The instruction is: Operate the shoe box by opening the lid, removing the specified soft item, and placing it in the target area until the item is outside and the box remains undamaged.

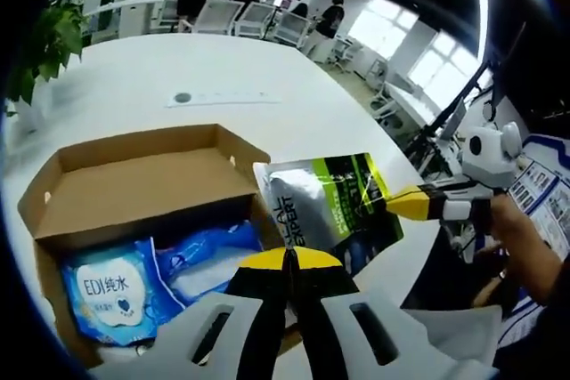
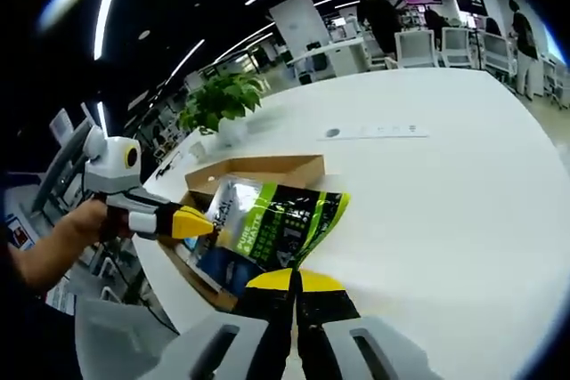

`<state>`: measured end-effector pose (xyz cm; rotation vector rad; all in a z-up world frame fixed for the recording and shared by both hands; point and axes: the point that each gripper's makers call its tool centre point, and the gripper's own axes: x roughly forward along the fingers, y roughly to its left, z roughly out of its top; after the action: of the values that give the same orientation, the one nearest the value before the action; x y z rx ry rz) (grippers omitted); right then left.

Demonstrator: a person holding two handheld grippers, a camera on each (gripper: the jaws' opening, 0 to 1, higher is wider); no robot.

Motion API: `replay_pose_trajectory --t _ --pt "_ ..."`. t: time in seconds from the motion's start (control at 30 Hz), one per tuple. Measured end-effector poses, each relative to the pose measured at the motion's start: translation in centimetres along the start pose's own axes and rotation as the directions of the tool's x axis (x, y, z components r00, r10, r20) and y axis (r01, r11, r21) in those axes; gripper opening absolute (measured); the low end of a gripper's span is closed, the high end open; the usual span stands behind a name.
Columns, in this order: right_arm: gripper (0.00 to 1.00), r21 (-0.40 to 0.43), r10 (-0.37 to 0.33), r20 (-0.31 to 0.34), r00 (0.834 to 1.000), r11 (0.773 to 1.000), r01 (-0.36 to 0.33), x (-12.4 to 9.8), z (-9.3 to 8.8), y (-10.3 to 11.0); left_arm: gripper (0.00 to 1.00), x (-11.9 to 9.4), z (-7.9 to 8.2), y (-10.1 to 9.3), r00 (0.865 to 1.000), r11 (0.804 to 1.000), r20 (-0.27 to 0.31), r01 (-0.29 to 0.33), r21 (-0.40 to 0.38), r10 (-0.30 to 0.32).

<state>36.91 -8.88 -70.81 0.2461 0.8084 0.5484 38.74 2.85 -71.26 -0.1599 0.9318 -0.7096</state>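
- Cardboard-brown, the open shoe box is the landmark in the left gripper view: its lid is folded back on the far side, and it sits on the white round counter.
- Inside the box, at its near end, lie a blue wet-wipe pack with a white label and a second blue soft pack just beside it.
- Just off the box's right edge, a silver and green foil pouch is held up, already outside the box; its long axis runs away from the box's near right corner.
- The left gripper hovers over the box's near right corner, yellow-tipped jaws pressed together with nothing between them.
- The right gripper comes in from the right of the box and appears to pinch the pouch's far edge.
- In the right gripper view the same pouch hangs in front of the box, its lower edge clamped in the right gripper, jaws closed on it.
- Here the left gripper reaches in from the left, its tip touching or just beside the pouch's box-side edge.
- By my judgement the right gripper alone carries the pouch, so setting it down means moving away from the box toward bare counter.
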Motion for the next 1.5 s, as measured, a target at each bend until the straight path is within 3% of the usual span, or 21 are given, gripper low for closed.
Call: replay_pose_trajectory --t 0.9,1.37,1.5 --pt "0.0 0.009 -0.066 -0.028 0.997 0.998 0.066 -0.7 -0.4 -4.9 0.0 4.6 0.3 -2.5 0.998 1.0 -0.054 0.014 0.015 -0.013" --pt "0.0 0.018 -0.101 -0.044 0.994 0.995 0.102 0.3 -1.1 -7.3 0.0 7.2 -0.1 -2.4 0.994 0.997 -0.098 -0.034 0.075 0.041" --pt "0.0 0.006 -0.11 -0.058 0.992 0.994 0.11 0.7 -1.2 -7.7 0.0 7.9 -0.1 -2.2 0.99 0.989 -0.116 -0.061 0.133 0.076"
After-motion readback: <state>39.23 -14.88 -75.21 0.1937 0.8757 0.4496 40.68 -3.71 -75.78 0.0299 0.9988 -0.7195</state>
